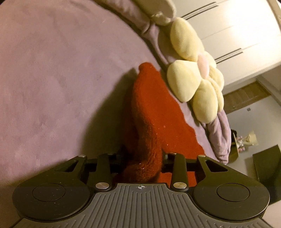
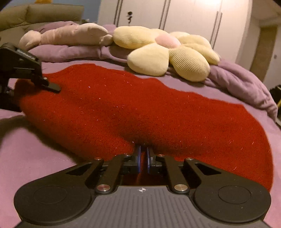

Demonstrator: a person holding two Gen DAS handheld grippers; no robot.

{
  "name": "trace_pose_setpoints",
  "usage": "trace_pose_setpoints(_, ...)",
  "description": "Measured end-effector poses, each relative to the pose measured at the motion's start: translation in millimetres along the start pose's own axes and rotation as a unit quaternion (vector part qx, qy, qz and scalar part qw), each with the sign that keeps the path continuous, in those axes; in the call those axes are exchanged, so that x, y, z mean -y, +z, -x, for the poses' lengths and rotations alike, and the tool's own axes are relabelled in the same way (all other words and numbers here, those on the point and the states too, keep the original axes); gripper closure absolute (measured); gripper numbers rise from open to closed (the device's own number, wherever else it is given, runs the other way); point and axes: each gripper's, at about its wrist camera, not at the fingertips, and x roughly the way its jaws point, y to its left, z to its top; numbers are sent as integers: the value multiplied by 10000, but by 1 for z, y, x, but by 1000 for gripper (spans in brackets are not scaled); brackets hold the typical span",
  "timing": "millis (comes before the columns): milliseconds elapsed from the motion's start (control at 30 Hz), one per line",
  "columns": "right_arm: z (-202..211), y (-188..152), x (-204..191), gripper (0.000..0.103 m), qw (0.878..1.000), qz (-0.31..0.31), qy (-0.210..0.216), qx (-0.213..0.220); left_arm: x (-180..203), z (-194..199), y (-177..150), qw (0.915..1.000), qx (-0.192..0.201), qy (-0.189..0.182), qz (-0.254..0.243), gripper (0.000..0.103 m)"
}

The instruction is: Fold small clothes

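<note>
**Red knit garment on purple bed, gripped at two edges**

Purple bedcover (image 2: pixel 31 157): largest item, spread under everything; its rumpled fold lies beyond the garment, under the cushions.

Wardrobe doors (image 2: pixel 189 15): white, behind the bed, past the garment's far side; top cut off by the frame.

Red knit garment (image 2: pixel 123 108): lies on the bedcover. In the right wrist view its long axis runs left to right across the picture, the far edge wavy, the right end reaching toward the bed's edge. Its kind cannot be made out; no sleeves or neckline show. In the left wrist view it runs lengthwise away from the camera, bunched into a raised ridge.

Flower cushion (image 2: pixel 168 52): cream petals, pink centre, just beyond the garment's far edge.

Pink plush cushion (image 2: pixel 70 35): left of the flower cushion, farther from the garment.

Left gripper (image 1: pixel 143 157): at the garment's left end, jaws narrowed on a thick bunch of knit; fingertips buried in the fabric.

Right gripper (image 2: pixel 144 150): at the garment's near edge, midway along it, jaws pinched nearly together on the hem; tips hidden under the knit.
</note>
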Motion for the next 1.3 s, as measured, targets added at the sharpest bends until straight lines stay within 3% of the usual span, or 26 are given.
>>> trace_pose_setpoints(67, 13, 2, 10, 95, 9998, -148, 41, 155, 5, 4, 2, 10000, 23, 26, -78, 71)
trace_pose_setpoints(167, 33, -6, 31, 94, 9982, -341, -360, 342, 20, 11, 5, 9997, 97, -29, -213, 72)
trace_pose_setpoints(267, 48, -20, 56, 94, 9951, -513, -775, 334, 53, 18, 4, 9964, 218, 27, -818, 73)
trace_pose_setpoints(367, 59, -33, 84, 93, 9904, -777, -1118, 259, 103, 21, -8, 9844, 312, -85, -1729, 73)
trace_pose_setpoints(467, 67, -43, 112, 91, 9834, -1175, -1367, 224, 161, 13, -34, 9634, 276, -338, -2644, 73)
trace_pose_setpoints(600, 77, -55, 142, 91, 9723, -1681, -1600, 262, 222, -27, -85, 9378, -53, -591, -3420, 73)
trace_pose_setpoints(667, 82, -62, 151, 91, 9676, -1741, -1806, 291, 232, -52, -110, 9312, -207, -504, -3604, 73)
trace_pose_setpoints(800, 82, -75, 171, 91, 9615, -1670, -2176, 129, 225, -99, -145, 9328, -608, -99, -3552, 71)
trace_pose_setpoints(833, 81, -79, 175, 91, 9606, -1692, -2202, 66, 220, -106, -151, 9314, -603, -61, -3589, 68)
trace_pose_setpoints(900, 82, -86, 180, 90, 9588, -1739, -2245, -56, 216, -108, -162, 9184, -441, -152, -3930, 62)
trace_pose_setpoints(967, 82, -94, 183, 87, 9579, -1808, -2221, -194, 219, -102, -166, 9078, -531, -399, -4142, 32)
trace_pose_setpoints(1000, 81, -96, 184, 84, 9576, -1844, -2202, -230, 219, -95, -165, 9042, -614, -635, -4178, 26)
trace_pose_setpoints(1100, 82, -100, 181, 81, 9595, -1815, -2139, -244, 219, -79, -160, 9064, -667, -783, -4098, 22)
trace_pose_setpoints(1233, 84, -99, 176, 81, 9613, -1776, -2094, -223, 210, -47, -148, 9258, -512, -918, -3631, 23)
trace_pose_setpoints(1300, 85, -93, 175, 81, 9625, -1775, -2043, -184, 201, -27, -143, 9296, -329, -996, -3534, 23)
